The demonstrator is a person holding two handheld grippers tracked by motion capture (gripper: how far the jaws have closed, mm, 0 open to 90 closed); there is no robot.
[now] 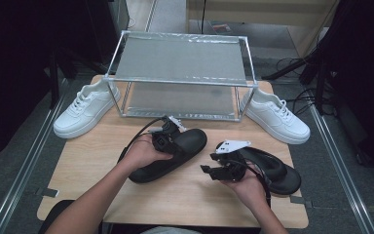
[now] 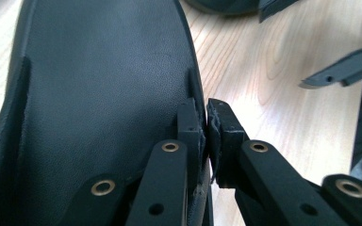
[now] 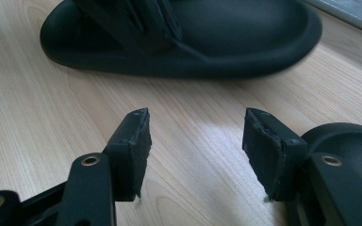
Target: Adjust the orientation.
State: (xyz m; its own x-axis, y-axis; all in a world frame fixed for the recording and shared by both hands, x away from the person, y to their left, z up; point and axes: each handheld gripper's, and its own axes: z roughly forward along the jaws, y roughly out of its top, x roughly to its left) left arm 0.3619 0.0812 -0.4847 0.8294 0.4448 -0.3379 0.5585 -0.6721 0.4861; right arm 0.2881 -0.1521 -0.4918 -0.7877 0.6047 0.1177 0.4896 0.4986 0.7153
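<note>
High view: left tongs (image 1: 175,139) pinch the slipper (image 1: 187,146) rim, not yet racked; right tongs (image 1: 214,170) gape empty beside its mate (image 1: 277,170).

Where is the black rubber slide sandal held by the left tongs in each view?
High view: the black rubber slide sandal lies at table centre, its side wall pinched by the left tongs.
Left gripper view: it covers the left half, rim between the pads.
Right gripper view: it runs across the top.
Shared landmark: the light wooden tabletop.
</note>
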